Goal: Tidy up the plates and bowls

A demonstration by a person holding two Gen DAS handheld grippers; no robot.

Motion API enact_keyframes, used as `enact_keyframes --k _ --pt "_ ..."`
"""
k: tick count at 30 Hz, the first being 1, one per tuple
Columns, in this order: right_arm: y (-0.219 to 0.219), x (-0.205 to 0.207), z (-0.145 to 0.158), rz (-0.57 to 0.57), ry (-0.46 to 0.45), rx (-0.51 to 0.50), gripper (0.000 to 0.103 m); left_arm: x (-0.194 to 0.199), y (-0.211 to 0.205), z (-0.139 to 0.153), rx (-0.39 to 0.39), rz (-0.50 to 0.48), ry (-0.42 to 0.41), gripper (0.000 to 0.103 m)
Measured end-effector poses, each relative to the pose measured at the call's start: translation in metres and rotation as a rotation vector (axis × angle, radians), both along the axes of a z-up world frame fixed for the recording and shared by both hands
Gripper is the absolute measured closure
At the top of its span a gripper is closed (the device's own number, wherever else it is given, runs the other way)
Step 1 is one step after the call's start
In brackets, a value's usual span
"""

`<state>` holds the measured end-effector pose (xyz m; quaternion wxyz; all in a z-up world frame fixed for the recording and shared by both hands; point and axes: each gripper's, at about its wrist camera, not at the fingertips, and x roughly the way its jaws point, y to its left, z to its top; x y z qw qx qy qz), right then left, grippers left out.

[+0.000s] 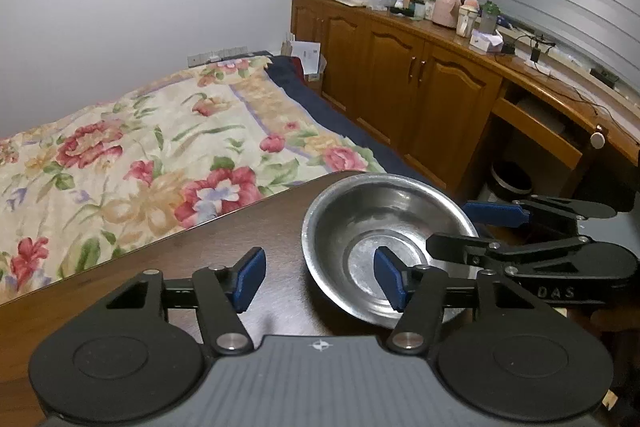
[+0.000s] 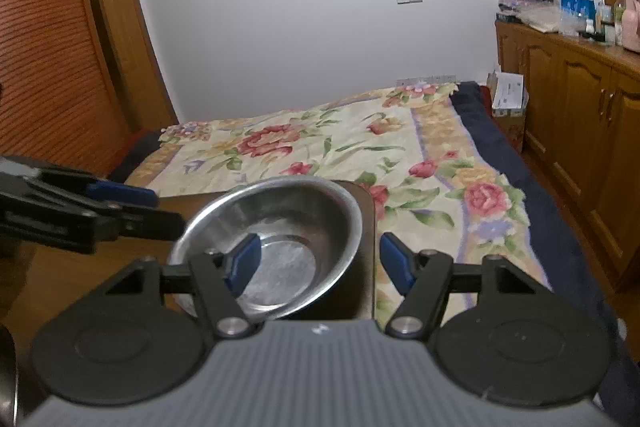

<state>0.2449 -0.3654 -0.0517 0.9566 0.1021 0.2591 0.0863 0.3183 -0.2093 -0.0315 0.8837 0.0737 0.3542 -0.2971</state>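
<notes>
Closest to me are the two hand-held tongs, both bearing on the same object from opposite sides. The left gripper (image 1: pixel 318 281) stands with its jaws parted, one blue pad over the bare dark wood and the other inside the steel bowl (image 1: pixel 384 243), so that the bowl's near-left rim runs between them; no pad presses on metal that I can make out, so I call it released and empty. The right gripper (image 2: pixel 320 263) mirrors it: its left pad sits inside the bowl (image 2: pixel 280 247), its right pad hangs outside past the right rim, with the wall between them and a gap showing on either side, so it too is unclenched. Seen from the left wrist, the right tool's fingers reach in over the bowl's far-right edge. The bowl is round, so no long axis matters; what counts is that each set of jaws straddles the rim rather than the whole vessel, and both look about equally near. It rests upright and empty at the corner of the small dark table (image 1: pixel 168 267), close to the edge. I judge that a pinch on the thin wall comes next, from either hand. Beyond the table lies the flowered bedspread (image 1: pixel 140 155), then the wooden cabinets (image 1: pixel 400 79) with their clutter.
</notes>
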Motion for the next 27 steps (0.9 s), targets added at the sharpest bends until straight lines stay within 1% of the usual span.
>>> enact_keyframes --k 6,11,13,15,17,19,20,23,25,26,27 --pt "-0.005 0.005 -0.003 0.009 0.012 0.032 0.04 0.004 -0.011 -0.004 0.027 -0.002 0.004 0.042" --pt "-0.004 0.006 -0.003 0.021 0.015 0.035 0.042 0.007 -0.015 -0.008 0.044 -0.005 0.008 0.042" --pt "-0.004 0.007 -0.003 0.024 0.015 0.034 0.045 0.007 -0.017 -0.01 0.047 -0.006 0.014 0.043" --pt "-0.002 0.007 -0.003 0.028 0.018 0.032 0.05 0.009 -0.018 -0.012 0.049 -0.007 0.024 0.049" --pt "-0.002 0.009 -0.004 0.029 0.022 0.03 0.052 0.01 -0.018 -0.014 0.048 -0.007 0.035 0.051" --pt "-0.002 0.009 -0.004 0.031 0.026 0.028 0.056 0.011 -0.018 -0.015 0.044 -0.008 0.048 0.056" --pt "-0.002 0.009 -0.004 0.031 0.027 0.03 0.056 0.012 -0.017 -0.016 0.043 -0.008 0.055 0.059" --pt "-0.001 0.011 -0.004 0.032 0.03 0.03 0.057 0.016 -0.015 -0.017 0.023 -0.008 0.086 0.06" --pt "0.0 0.011 -0.005 0.033 0.033 0.031 0.059 0.018 -0.014 -0.018 0.013 -0.003 0.102 0.063" --pt "0.0 0.013 -0.005 0.033 0.036 0.032 0.06 0.018 -0.013 -0.019 0.018 0.002 0.101 0.068" --pt "0.0 0.014 -0.005 0.032 0.039 0.033 0.064 0.017 -0.013 -0.019 0.022 0.005 0.103 0.073"
